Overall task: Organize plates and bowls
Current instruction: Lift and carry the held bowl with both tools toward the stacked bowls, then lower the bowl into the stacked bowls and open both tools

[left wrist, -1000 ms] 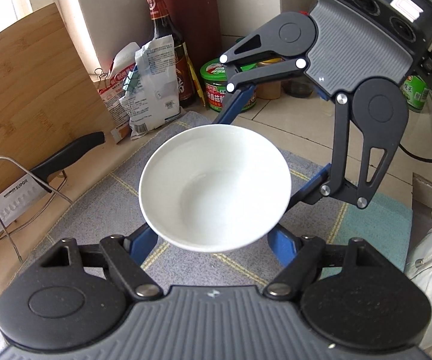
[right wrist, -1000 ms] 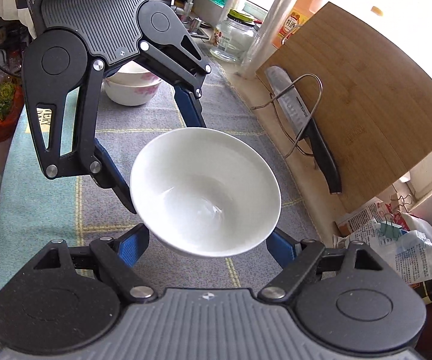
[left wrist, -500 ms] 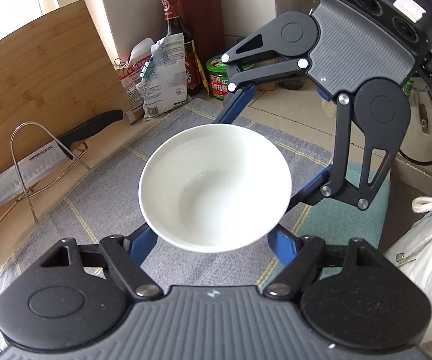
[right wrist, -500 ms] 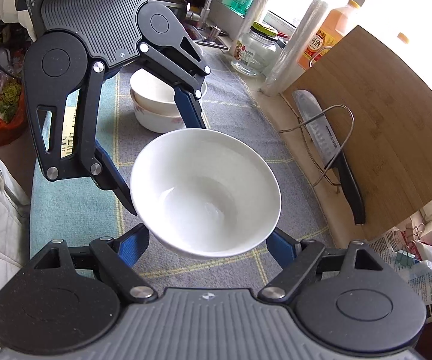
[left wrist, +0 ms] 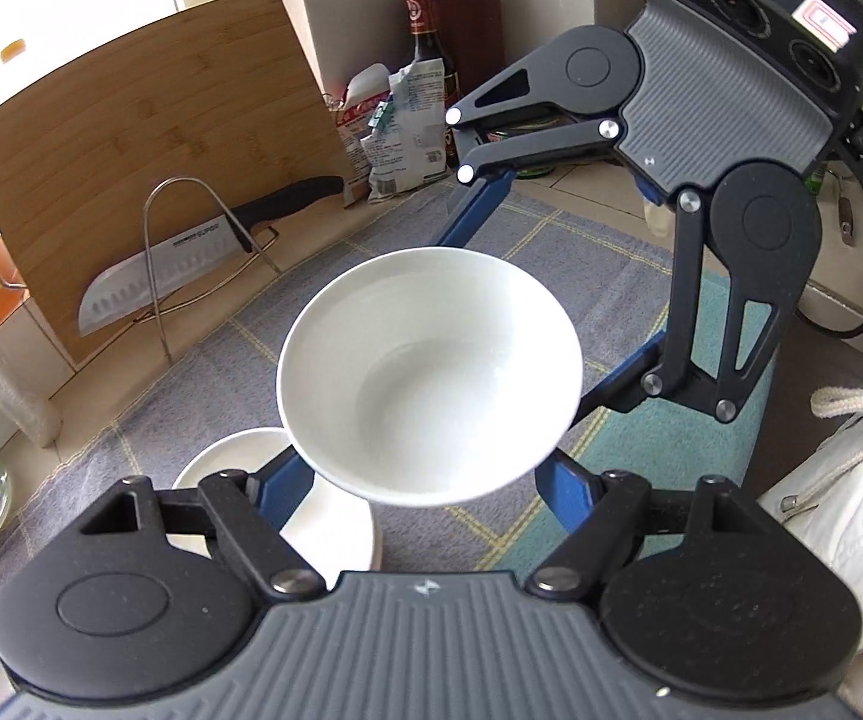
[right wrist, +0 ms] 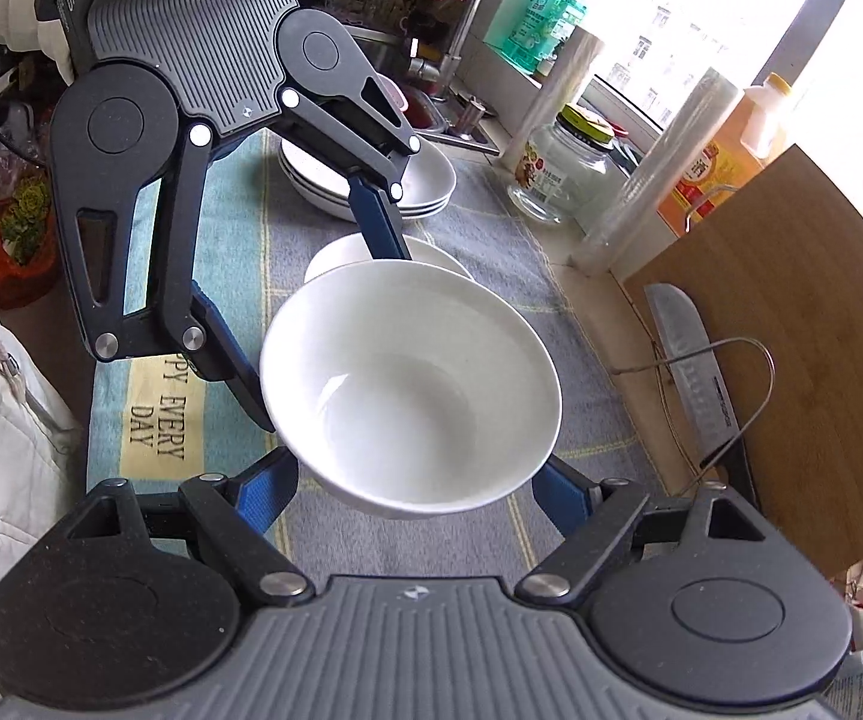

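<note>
Both grippers, left (left wrist: 431,474) and right (right wrist: 413,480), keep their fingers clenched on the white bowl (left wrist: 428,375). It's been carried along the desk (right wrist: 581,336) and now hangs above the other bowl (right wrist: 335,255), so stacking looks next.

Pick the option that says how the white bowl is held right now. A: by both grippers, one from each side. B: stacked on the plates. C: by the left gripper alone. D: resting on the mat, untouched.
A: the white bowl hangs above the mat, with the left gripper and the right gripper pressing it from opposite sides.
</note>
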Tool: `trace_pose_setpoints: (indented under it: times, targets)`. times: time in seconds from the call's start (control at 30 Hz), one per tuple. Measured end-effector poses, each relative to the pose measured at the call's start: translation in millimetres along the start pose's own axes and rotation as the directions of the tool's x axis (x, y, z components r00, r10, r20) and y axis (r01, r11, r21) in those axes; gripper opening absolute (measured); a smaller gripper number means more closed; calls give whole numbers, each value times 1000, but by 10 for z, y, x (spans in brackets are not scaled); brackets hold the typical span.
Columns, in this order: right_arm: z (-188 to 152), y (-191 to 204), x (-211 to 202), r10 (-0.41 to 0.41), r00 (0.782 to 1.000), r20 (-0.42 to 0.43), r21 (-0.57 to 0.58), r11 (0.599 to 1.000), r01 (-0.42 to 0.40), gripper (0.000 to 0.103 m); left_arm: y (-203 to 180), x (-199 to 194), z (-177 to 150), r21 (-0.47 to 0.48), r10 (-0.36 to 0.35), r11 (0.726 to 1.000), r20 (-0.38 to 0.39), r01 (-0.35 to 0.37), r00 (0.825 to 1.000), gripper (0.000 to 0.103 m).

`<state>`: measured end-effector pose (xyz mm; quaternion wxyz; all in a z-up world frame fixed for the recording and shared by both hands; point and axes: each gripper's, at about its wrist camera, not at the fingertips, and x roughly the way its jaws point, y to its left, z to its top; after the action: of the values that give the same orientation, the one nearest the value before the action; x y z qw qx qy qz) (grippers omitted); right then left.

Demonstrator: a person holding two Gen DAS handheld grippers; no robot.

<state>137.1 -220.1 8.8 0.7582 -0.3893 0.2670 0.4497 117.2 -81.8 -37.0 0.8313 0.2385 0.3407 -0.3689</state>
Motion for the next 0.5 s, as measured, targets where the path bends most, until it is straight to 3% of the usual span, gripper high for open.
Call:
trace_pose_setpoints:
  times: [0.27, 0.5]
  targets:
    - [375, -23, 291, -2, 1000, 8, -40, 999, 3, 88, 320, -184, -196, -9, 62, 998, 11, -62, 998, 80]
    - [533, -60, 588, 37, 999, -5, -35, 999, -37, 88, 562, -157, -341, -33, 74, 997, -18, -75, 997, 80]
